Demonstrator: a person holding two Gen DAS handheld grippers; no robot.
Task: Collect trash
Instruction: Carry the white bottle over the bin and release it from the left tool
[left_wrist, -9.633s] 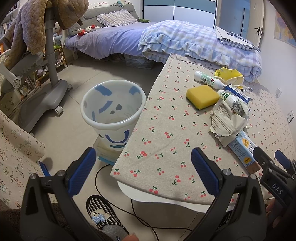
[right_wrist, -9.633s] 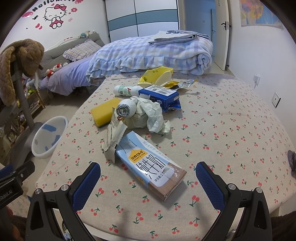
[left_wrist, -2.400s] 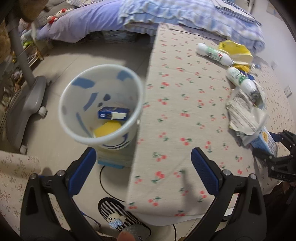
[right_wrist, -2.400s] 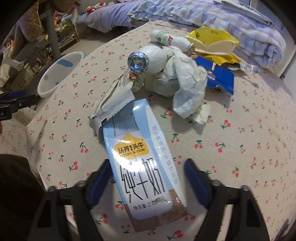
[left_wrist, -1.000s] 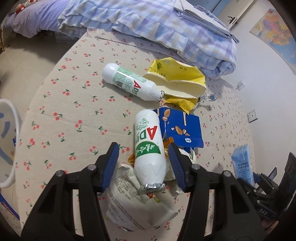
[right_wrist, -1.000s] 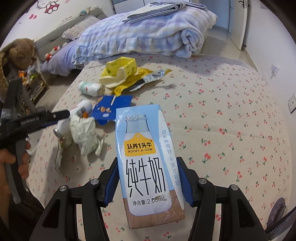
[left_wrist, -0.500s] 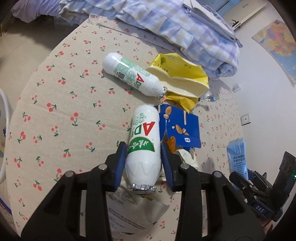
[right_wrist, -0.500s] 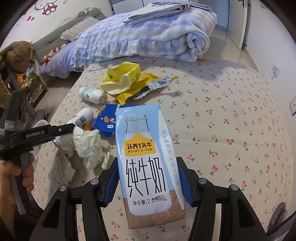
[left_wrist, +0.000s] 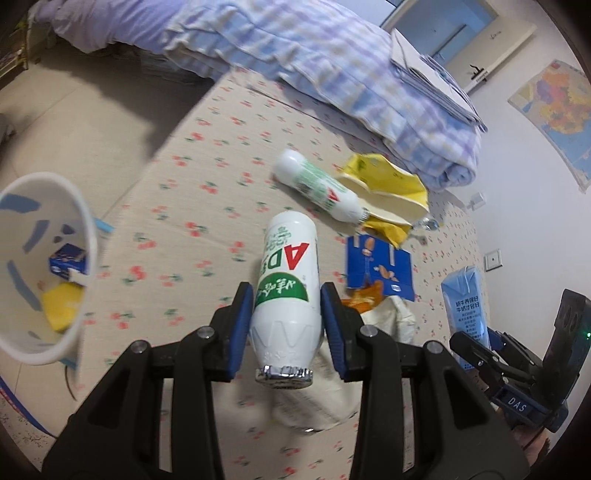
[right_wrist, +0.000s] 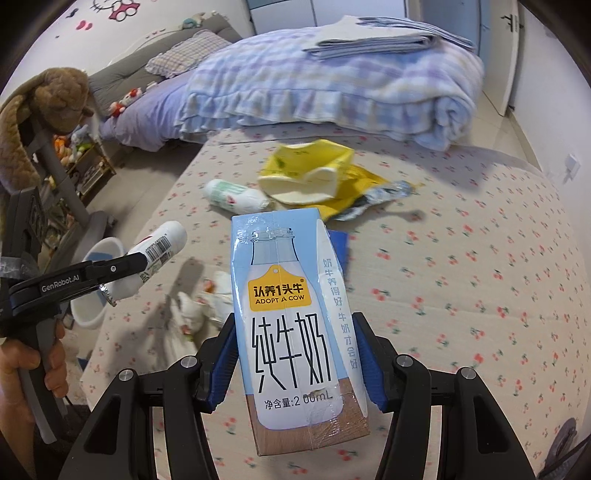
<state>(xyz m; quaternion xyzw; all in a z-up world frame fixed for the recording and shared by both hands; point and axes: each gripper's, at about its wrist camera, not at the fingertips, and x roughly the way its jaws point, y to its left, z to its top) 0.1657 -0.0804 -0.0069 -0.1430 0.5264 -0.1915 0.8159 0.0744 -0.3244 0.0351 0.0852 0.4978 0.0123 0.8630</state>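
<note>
While the AD drink bottle (left_wrist: 286, 291) is clamped in the left claw (left_wrist: 284, 325) and the milk carton (right_wrist: 295, 332) in the right claw (right_wrist: 295, 363), both are held above the bench (right_wrist: 461, 258) — each should be carried level over the white bin (left_wrist: 79, 254) before release. Only the left view shows the bin's contents — a yellow sponge (left_wrist: 61, 304) and a blue box (left_wrist: 68, 260).

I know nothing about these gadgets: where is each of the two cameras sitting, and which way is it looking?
Left wrist: rides on the left tongs, looking down along their blue pads at the white bottle they clamp, with the table and white bin beyond.
Right wrist: rides on the right tongs, looking down over the clamped milk carton; a hand shows at the left edge.
Shared: both show the yellow wrapper, the table and each other's tongs.
</note>
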